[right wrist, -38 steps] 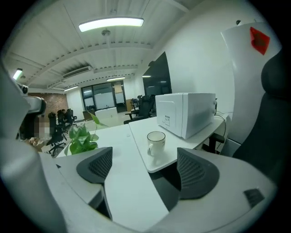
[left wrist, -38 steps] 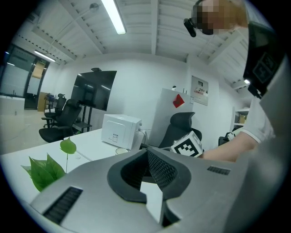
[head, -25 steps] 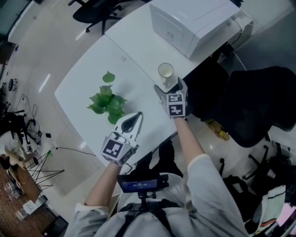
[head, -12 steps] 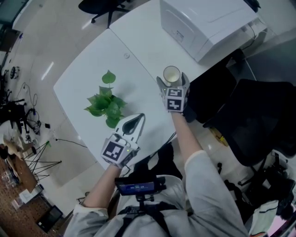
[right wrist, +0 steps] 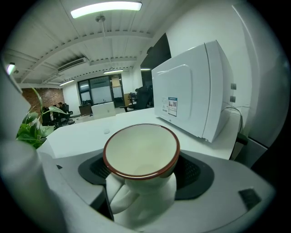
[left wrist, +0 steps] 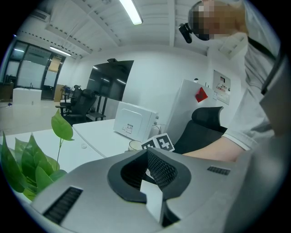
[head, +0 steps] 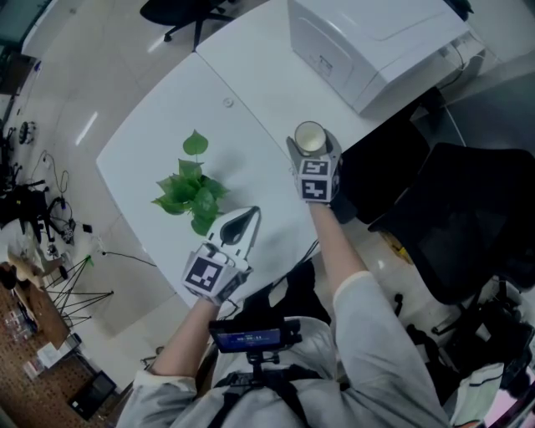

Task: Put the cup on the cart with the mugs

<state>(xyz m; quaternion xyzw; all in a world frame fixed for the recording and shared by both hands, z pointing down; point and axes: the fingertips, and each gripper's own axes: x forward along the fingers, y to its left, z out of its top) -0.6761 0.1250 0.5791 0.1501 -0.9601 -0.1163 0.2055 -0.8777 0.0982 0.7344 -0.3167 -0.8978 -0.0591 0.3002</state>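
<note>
With the right gripper's (head: 311,147) jaws just closing onto the cup (head: 309,135) on the table (head: 150,142) and the left gripper's (head: 250,212) jaws together and empty, the grasp is the step in hand, and next comes lifting the cup towards a cart not in view.

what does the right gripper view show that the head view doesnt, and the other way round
Only the right gripper view: the handle of the cup, and the ceiling lights. Only the head view: the left tongs, the person's arms, the black chair. Both: cup, plant, white box on the table.
</note>
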